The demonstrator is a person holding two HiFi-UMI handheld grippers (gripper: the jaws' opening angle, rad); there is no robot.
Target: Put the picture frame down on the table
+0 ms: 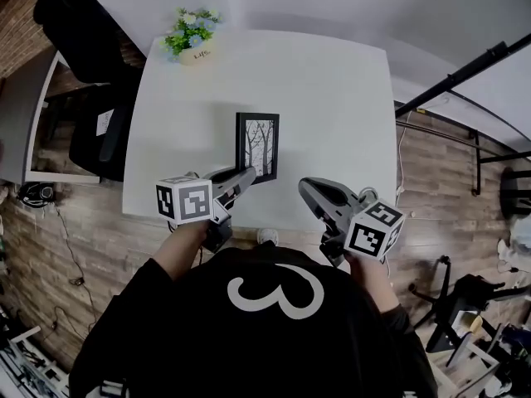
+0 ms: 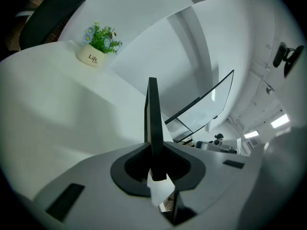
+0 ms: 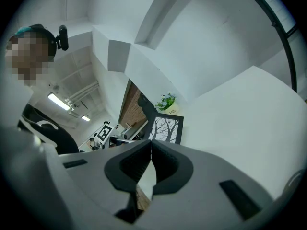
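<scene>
Currently the left gripper clamps the picture frame edge-on; released tilted, it could slap the desk. Right gripper is clenched, empty.

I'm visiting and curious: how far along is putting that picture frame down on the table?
Done: the left gripper has the picture frame clamped by its edge between its jaws. In hand: the frame hangs over the table, near the front edge; I can't tell if it touches. Remaining: set it down and let go. The right gripper is shut and empty.
</scene>
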